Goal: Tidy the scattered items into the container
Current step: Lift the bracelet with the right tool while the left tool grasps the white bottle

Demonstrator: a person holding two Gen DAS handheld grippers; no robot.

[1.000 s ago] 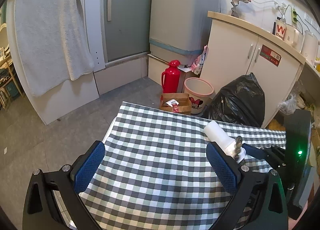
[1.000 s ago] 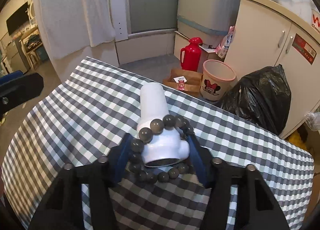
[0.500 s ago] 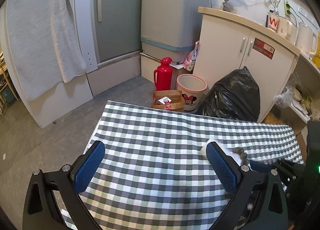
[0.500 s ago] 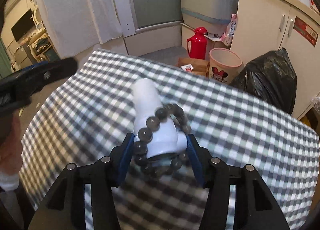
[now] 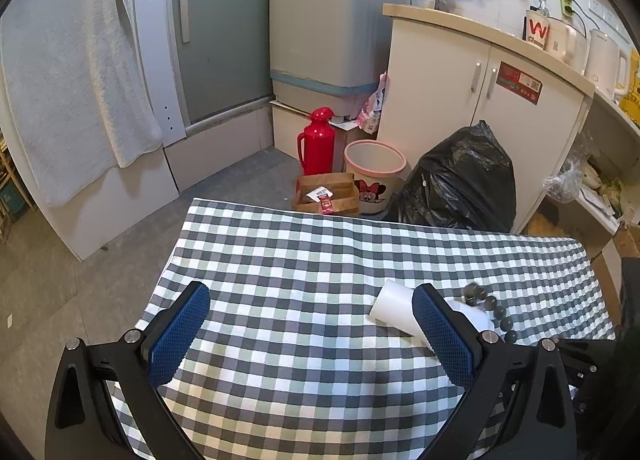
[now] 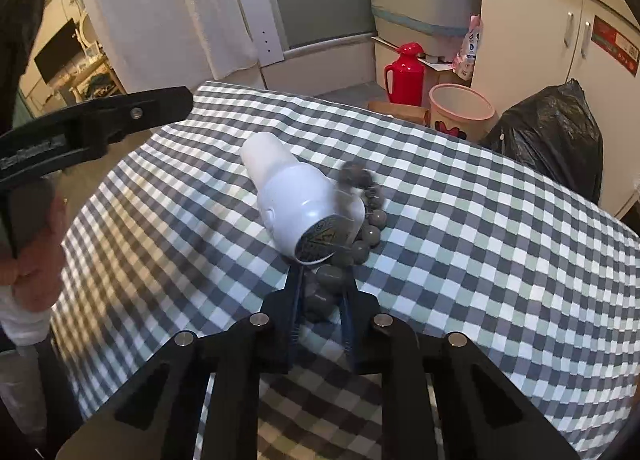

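Bead bracelet pinched, white bottle lying on checked cloth

L gripper (image 5: 308, 334) spread wide w/ nothing between its 2 fingers, over the tablecloth (image 5: 300, 260); white bottle (image 6: 288, 195) on its side mid-table; R gripper (image 6: 322, 296) nearly closed, clamping the bead bracelet (image 6: 366, 219) draped by the bottle's end.

Two grippers: left gripper (image 5: 308, 334), right gripper (image 6: 320, 300). One white bottle (image 6: 294, 199) at frame centre. One grey bead bracelet (image 6: 366, 219), exact bead count unclear. One checked tablecloth (image 5: 300, 260). One red thermos (image 5: 316, 141), one pink bin (image 5: 374, 175), one black rubbish bag (image 5: 460, 183), one cardboard box (image 5: 326, 193) at upper centre. One hanging towel (image 5: 68, 67), upper left.
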